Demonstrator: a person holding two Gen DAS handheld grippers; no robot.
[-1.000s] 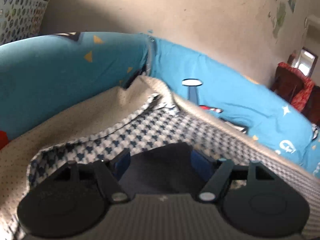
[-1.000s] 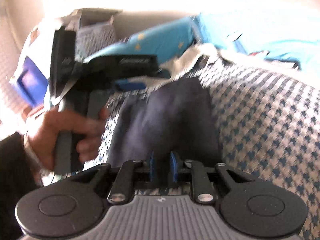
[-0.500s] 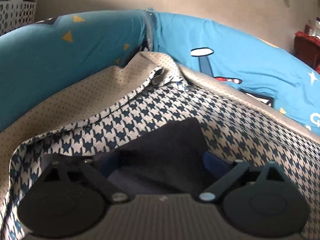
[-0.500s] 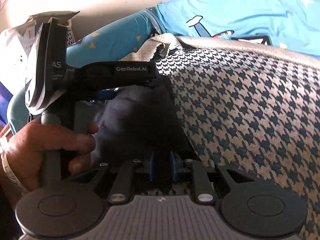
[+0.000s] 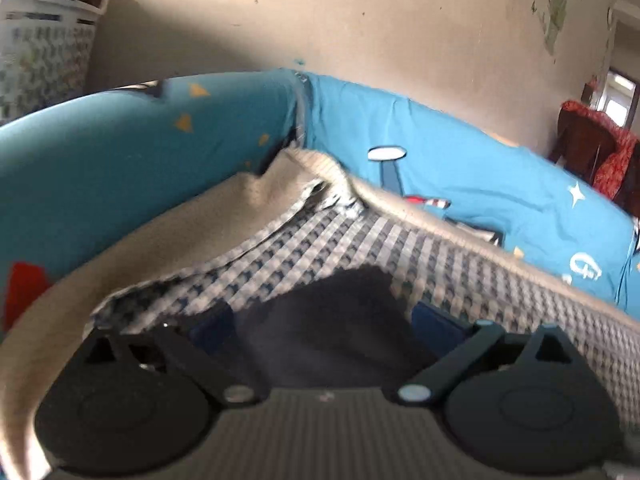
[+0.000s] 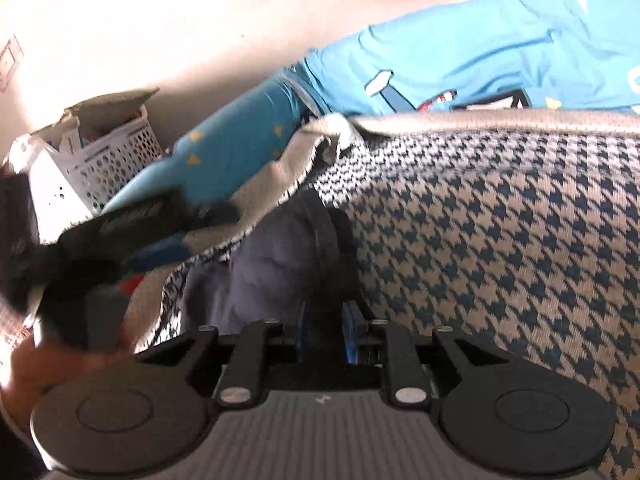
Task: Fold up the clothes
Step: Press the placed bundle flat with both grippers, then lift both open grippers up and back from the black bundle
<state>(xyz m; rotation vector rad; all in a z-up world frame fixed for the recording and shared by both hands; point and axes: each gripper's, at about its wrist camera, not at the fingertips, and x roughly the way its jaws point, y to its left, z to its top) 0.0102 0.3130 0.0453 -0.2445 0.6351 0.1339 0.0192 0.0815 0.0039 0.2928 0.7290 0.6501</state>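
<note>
Right hand-held gripper (image 6: 323, 330) stays clamped on the dark garment (image 6: 280, 268); left hand-held gripper (image 5: 320, 320), jaws spread, has lifted since.

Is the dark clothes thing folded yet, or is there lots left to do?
Not folded yet. The dark garment lies bunched on the houndstooth blanket. In hand: the right gripper is shut on its edge, and the left gripper is open around another part. Left: making the fold and smoothing it flat.

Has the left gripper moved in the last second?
Yes. In the right wrist view the left gripper now sits lower and farther left against the white basket.
</note>
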